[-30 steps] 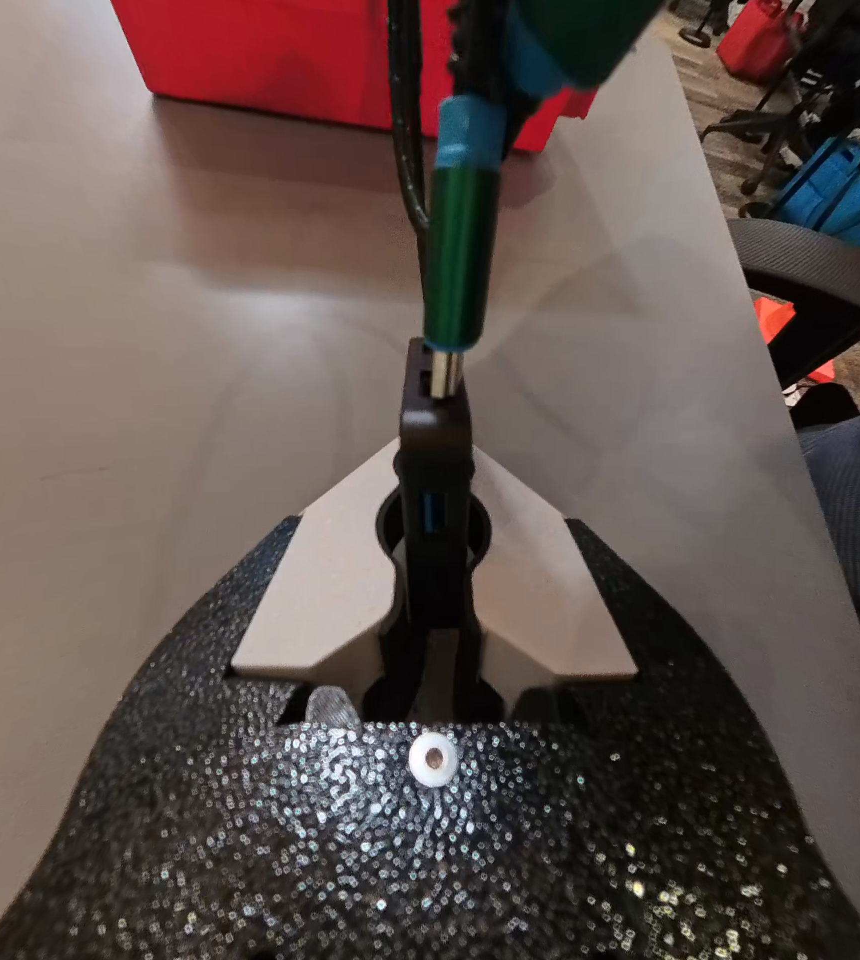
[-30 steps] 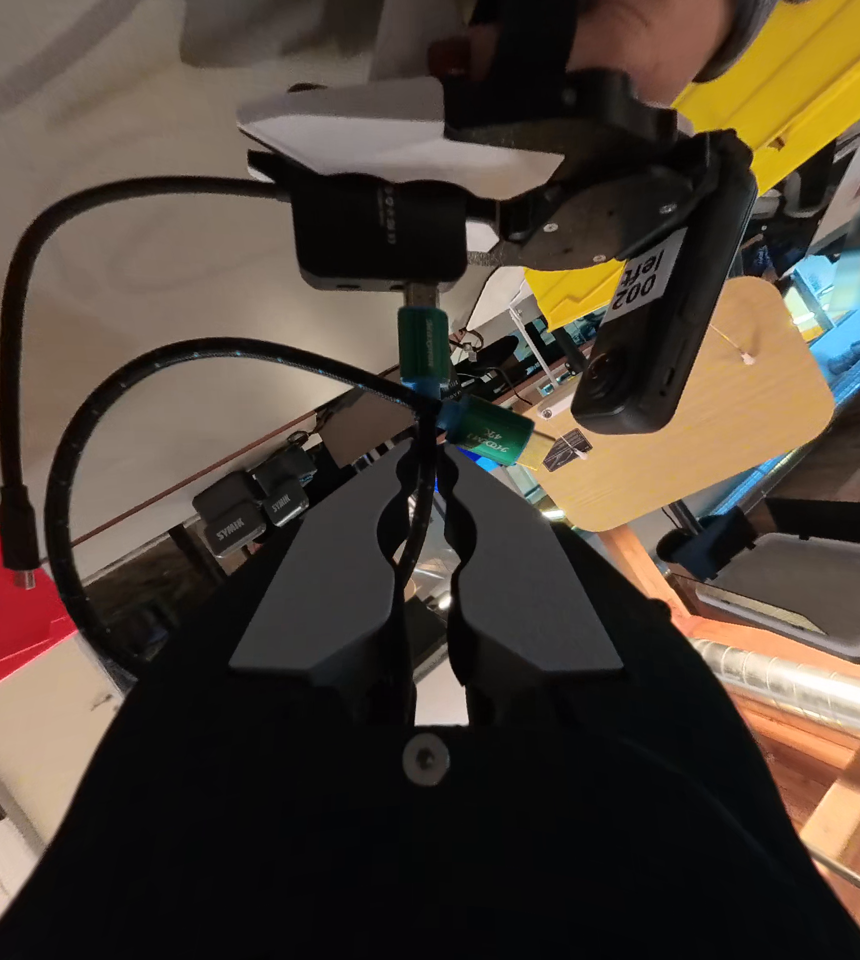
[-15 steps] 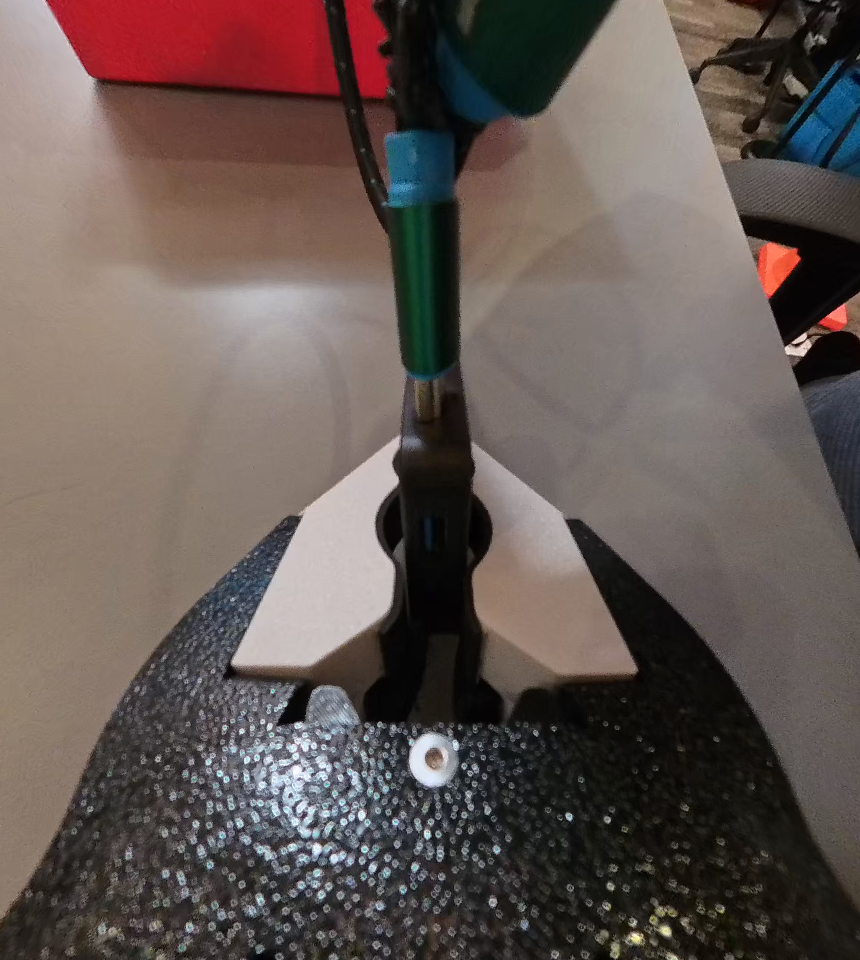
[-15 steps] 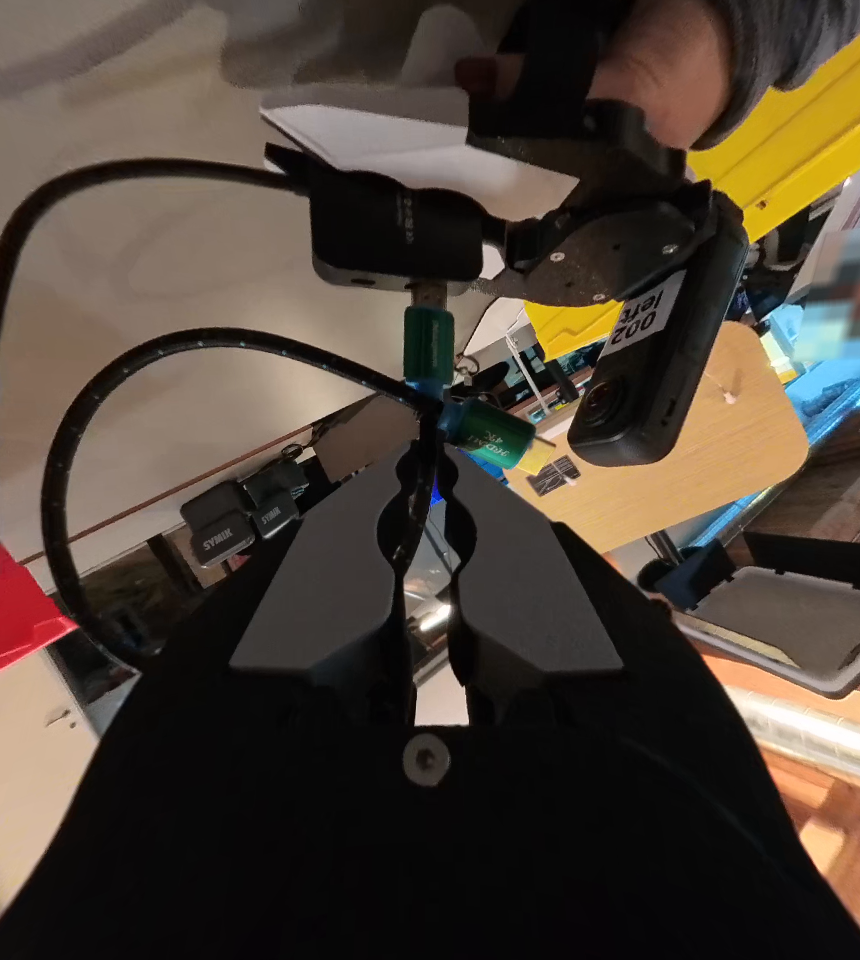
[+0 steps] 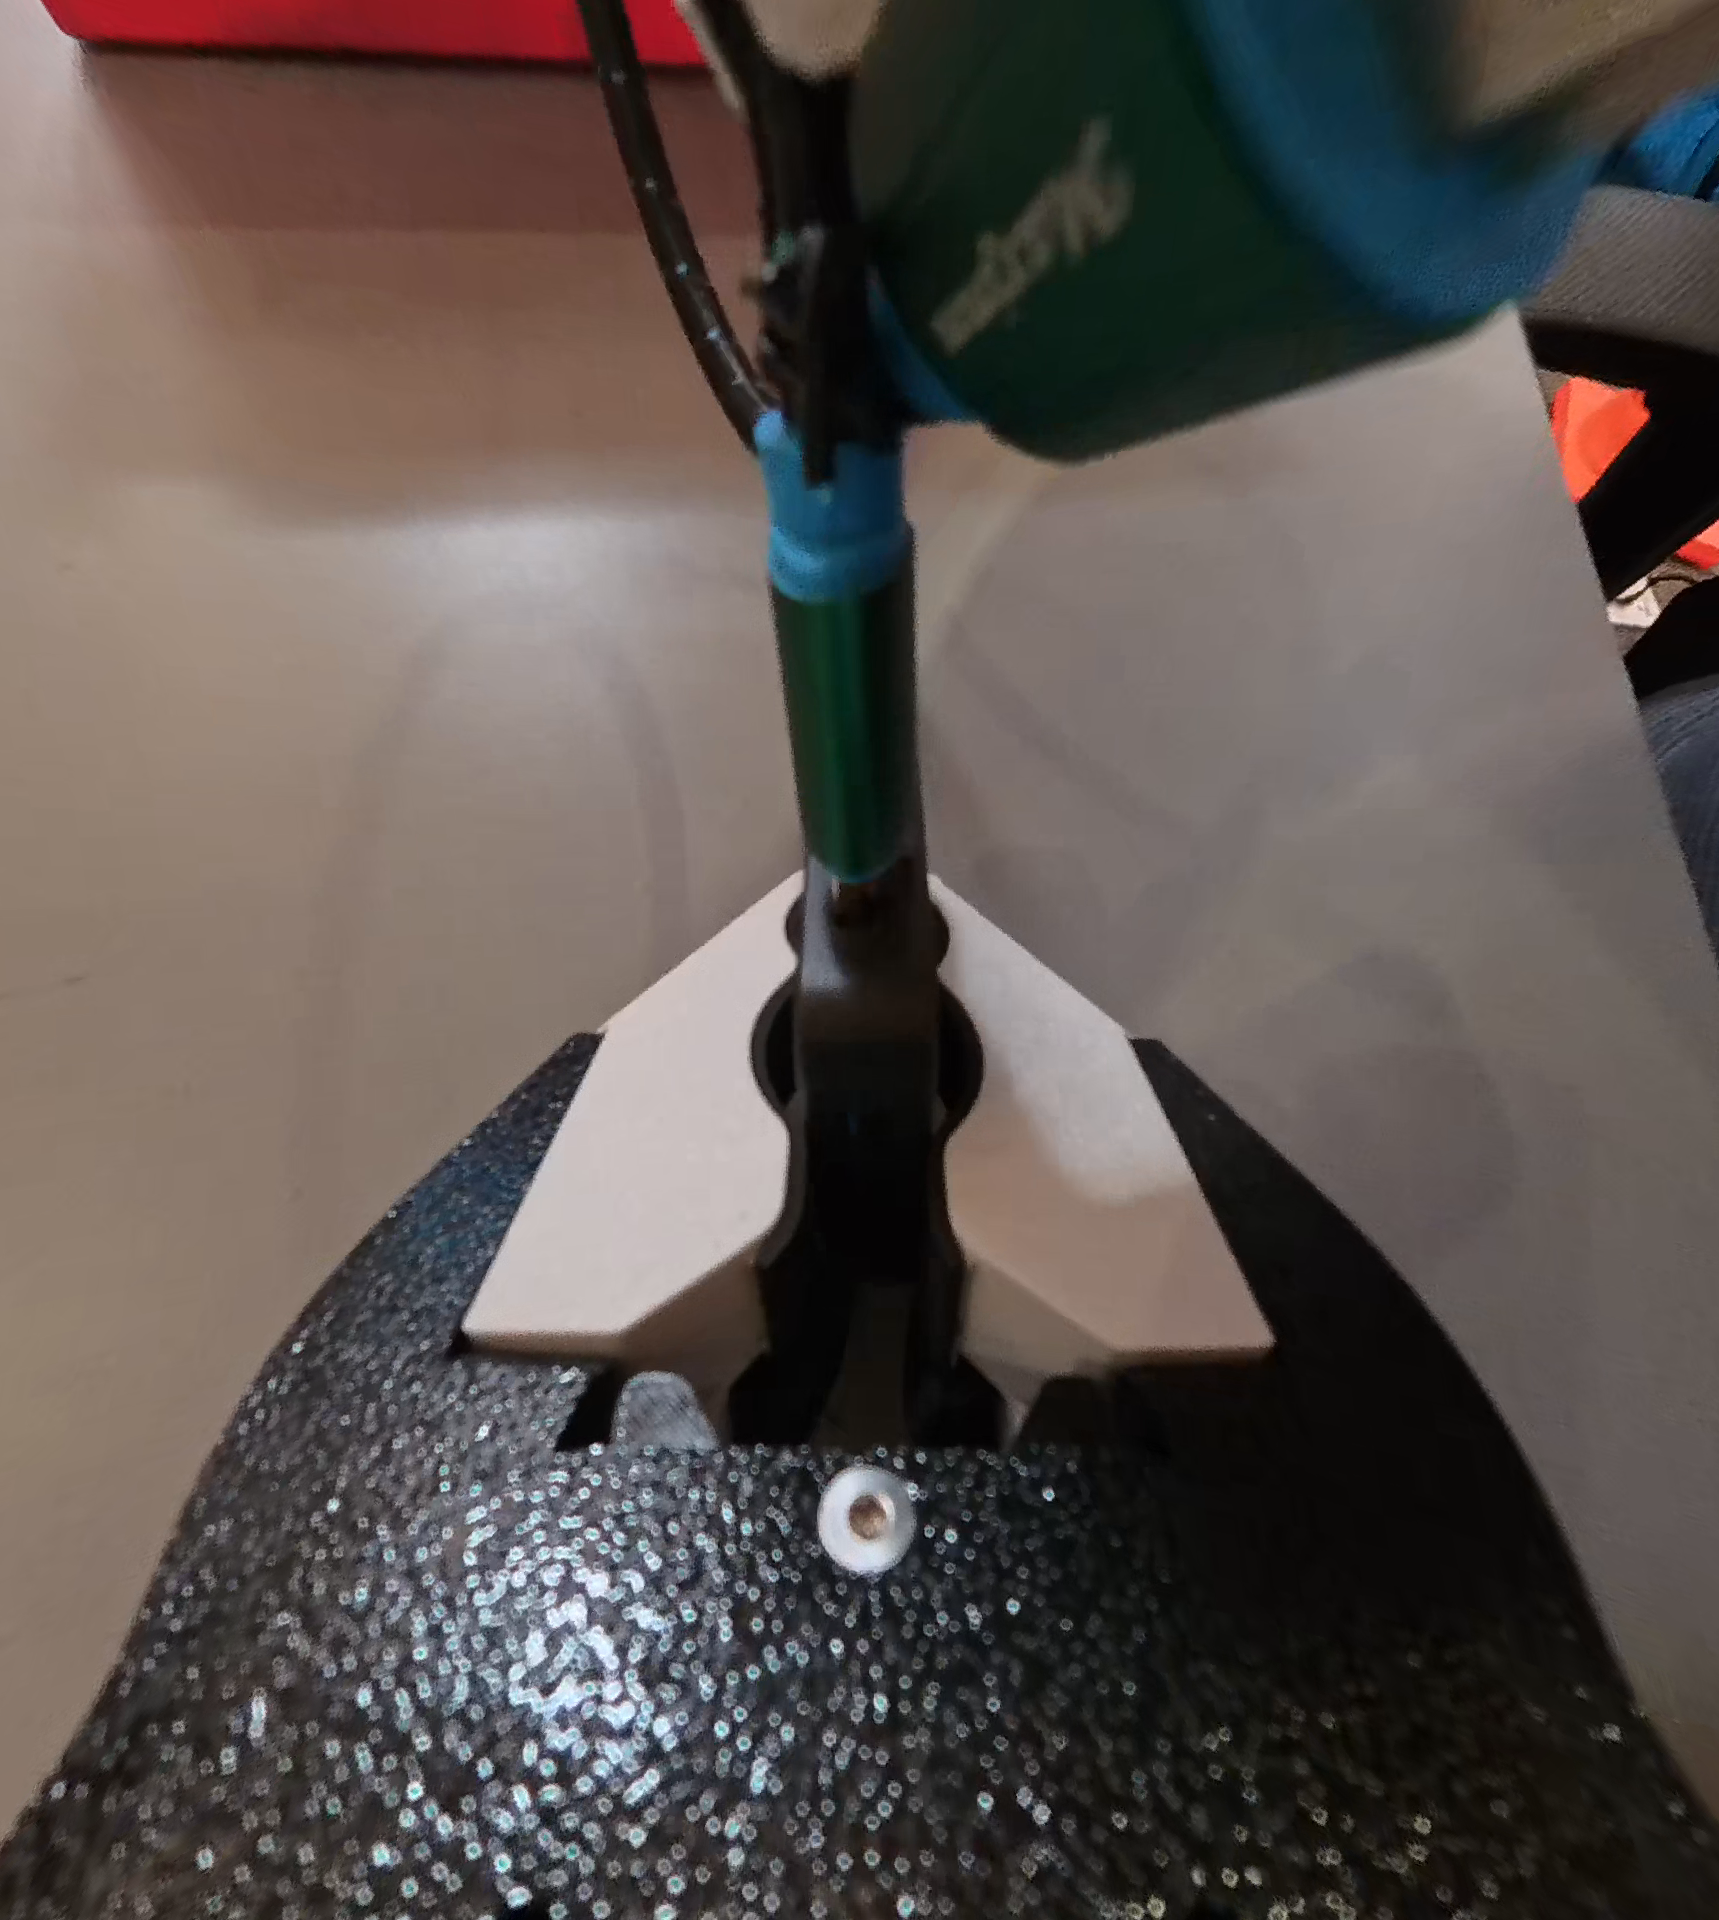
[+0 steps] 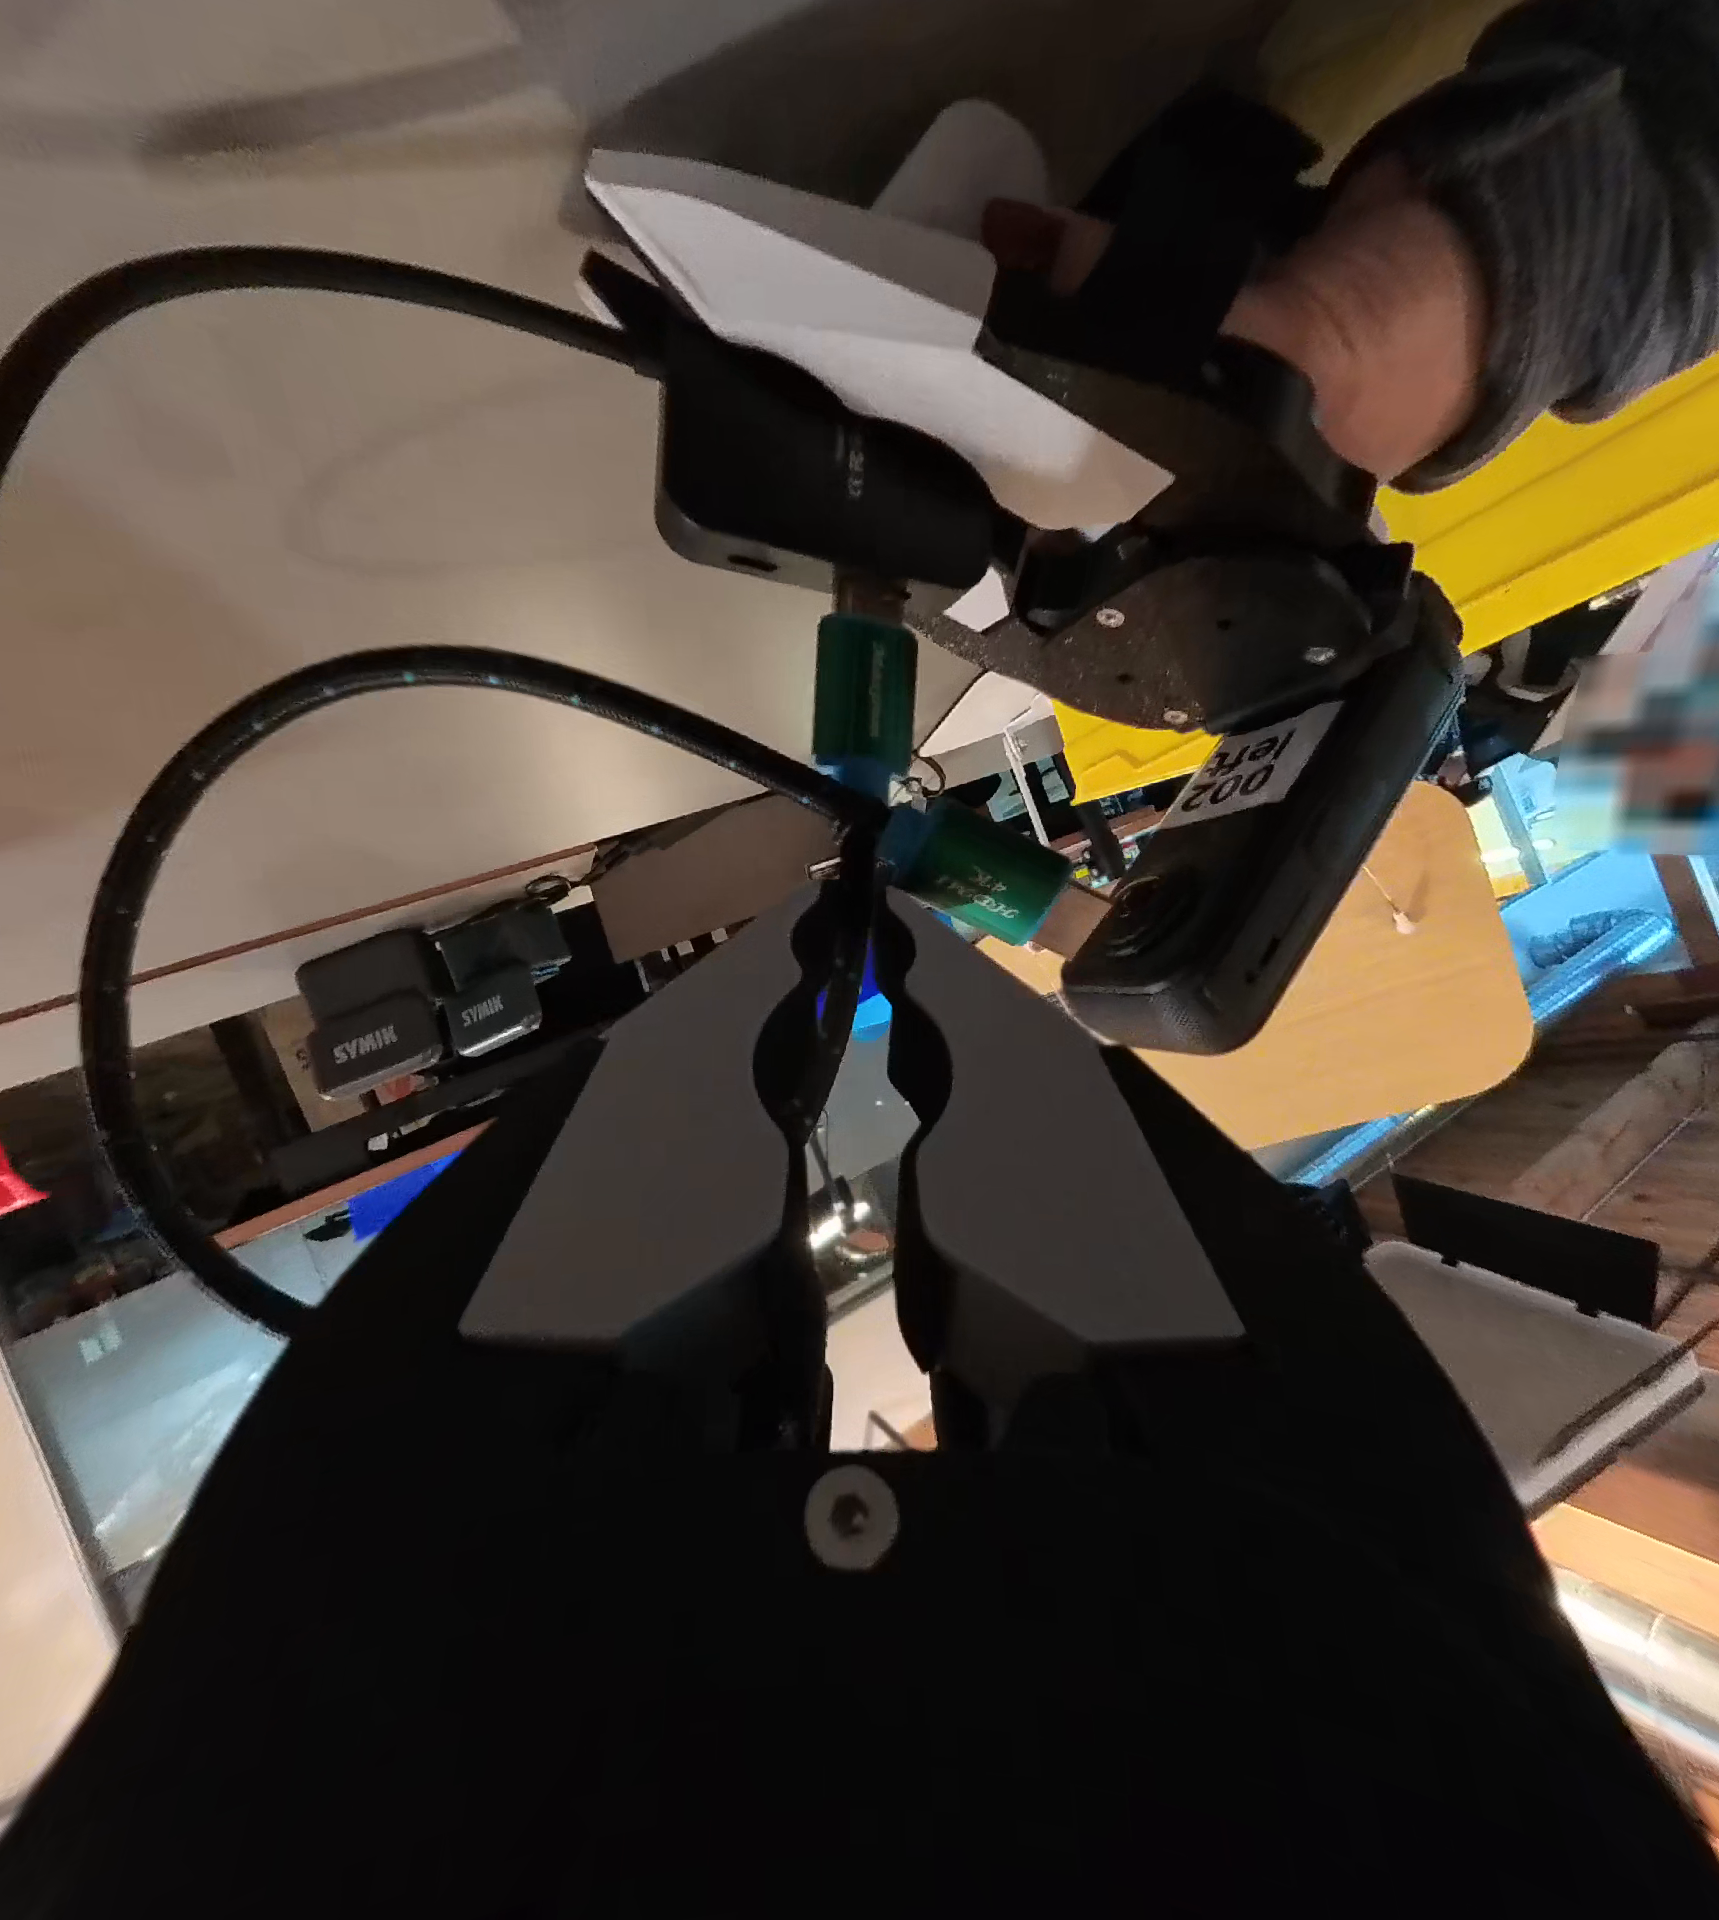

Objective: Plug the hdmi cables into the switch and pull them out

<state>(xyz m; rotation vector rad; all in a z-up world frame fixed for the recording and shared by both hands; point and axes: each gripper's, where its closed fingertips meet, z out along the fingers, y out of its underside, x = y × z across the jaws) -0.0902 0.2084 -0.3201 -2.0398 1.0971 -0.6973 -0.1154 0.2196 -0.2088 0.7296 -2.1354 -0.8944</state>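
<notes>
— Where does the plug sit relative to your tools?

— My left tool (image 5: 865, 935) is clamped on the slim black matte switch (image 5: 860, 997), held edge-on above the smooth beige table (image 5: 263, 727). The green metal plug with a blue collar (image 5: 839, 665) stands straight ahead of it, long axis in line with my fingers, its tip at the port (a sliver of metal seems to show, so I judge it not fully seated).

— And the right?

— My right tool (image 6: 850, 935) is closed on the braided black HDMI cable (image 6: 211, 810) just behind that plug (image 6: 860, 686). A second glossy green plug (image 6: 980, 883) dangles beside it.
</notes>
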